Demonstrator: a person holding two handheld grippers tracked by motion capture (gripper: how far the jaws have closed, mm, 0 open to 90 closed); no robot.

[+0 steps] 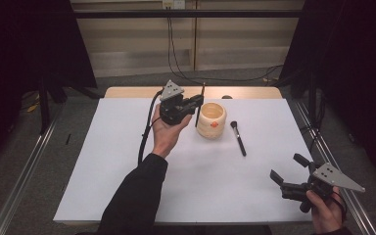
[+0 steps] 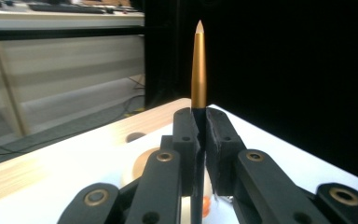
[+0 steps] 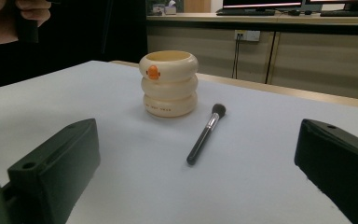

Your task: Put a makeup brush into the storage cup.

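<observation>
1. Right gripper [image 1: 288, 172], lower right of the high view: jaws spread wide with nothing between them, resting low near the table's near edge. It looks parked, facing the work and waiting its turn. In the right gripper view its two black jaws frame the scene at bottom left and bottom right.

2. Makeup brush [image 1: 238, 138], centre right of the high view: lies flat on the white table [image 1: 103, 161], bristle head pointing away, handle toward the person. It sits just beside the holder, not touching, likely next in line for pickup.

3. Left gripper [image 1: 197, 102], upper centre of the high view: jaws clamped tight on a slim black-and-gold brush handle [image 2: 198, 70], held upright, tapered gold end up. It hangs just left of the holder's mouth, so my reading is that it is being lined up for insertion.

4. Cream ringed holder [image 1: 211, 120], centre of the high view: upright, mouth open upward, orange duck emblem [image 3: 153, 72] on the top ring. Small lettering on the lowest ring is too small to read.

5. Far background, upper edge of the right gripper view: monitors and a wall socket; no legible writing.
</observation>
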